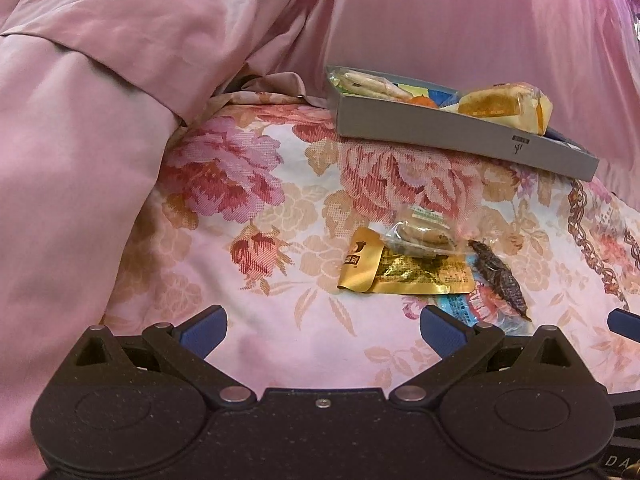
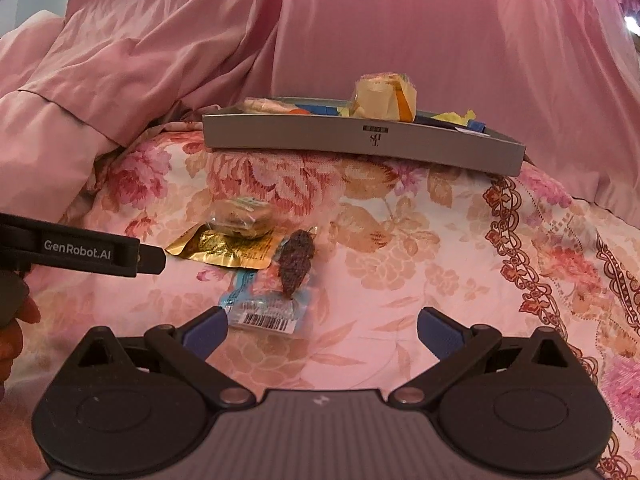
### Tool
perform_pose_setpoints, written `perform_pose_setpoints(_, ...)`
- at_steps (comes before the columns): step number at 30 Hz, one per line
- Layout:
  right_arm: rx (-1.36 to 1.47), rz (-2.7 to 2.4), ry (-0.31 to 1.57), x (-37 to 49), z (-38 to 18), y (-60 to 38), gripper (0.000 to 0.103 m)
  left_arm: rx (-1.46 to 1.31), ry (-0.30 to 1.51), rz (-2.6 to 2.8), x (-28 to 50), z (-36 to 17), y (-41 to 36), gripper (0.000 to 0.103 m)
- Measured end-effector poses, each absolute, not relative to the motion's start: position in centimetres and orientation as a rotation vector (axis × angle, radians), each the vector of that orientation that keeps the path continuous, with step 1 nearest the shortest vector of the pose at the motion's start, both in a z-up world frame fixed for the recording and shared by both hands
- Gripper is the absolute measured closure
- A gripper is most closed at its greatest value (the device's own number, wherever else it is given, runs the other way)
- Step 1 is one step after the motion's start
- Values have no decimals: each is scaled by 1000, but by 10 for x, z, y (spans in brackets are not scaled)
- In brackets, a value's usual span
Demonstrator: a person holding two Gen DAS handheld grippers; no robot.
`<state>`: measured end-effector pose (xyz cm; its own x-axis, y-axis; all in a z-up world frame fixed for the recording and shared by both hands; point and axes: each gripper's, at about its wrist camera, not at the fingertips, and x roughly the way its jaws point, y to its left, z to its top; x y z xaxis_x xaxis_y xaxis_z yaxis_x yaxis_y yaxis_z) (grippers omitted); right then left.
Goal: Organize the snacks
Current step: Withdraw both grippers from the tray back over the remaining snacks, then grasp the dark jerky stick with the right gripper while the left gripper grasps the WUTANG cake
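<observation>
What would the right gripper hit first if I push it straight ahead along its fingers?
Probably the clear packet with the barcode, just ahead of the open right gripper toward its left finger. The dark snack lies beyond it, then the gray box. Depth is hard to judge here.

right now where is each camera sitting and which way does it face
Left wrist: on the left gripper, low over the flowered bedspread, facing the gold packet and grey box; its own open fingers show.
Right wrist: on the right gripper, facing the same way; its open fingers, the left gripper's side and a hand show.
Shared: the loose snacks, grey box and pink quilt.
</observation>
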<state>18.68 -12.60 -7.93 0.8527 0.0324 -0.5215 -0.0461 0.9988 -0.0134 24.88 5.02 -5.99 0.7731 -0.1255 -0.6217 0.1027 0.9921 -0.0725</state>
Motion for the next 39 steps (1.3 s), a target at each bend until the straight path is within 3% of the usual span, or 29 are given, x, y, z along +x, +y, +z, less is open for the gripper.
perform_pose_setpoints(24,-49,38,626,246,-95,-94,1,13,654,-165,284,-64,49,1)
perform_pose_setpoints(27,-33,38,593,242,-95,-101,4,16,652,-178,289,-64,49,1)
perform_pose_setpoints(39,54,75,550,235,-94,-136,39,27,615,-316,298,-56,26,1)
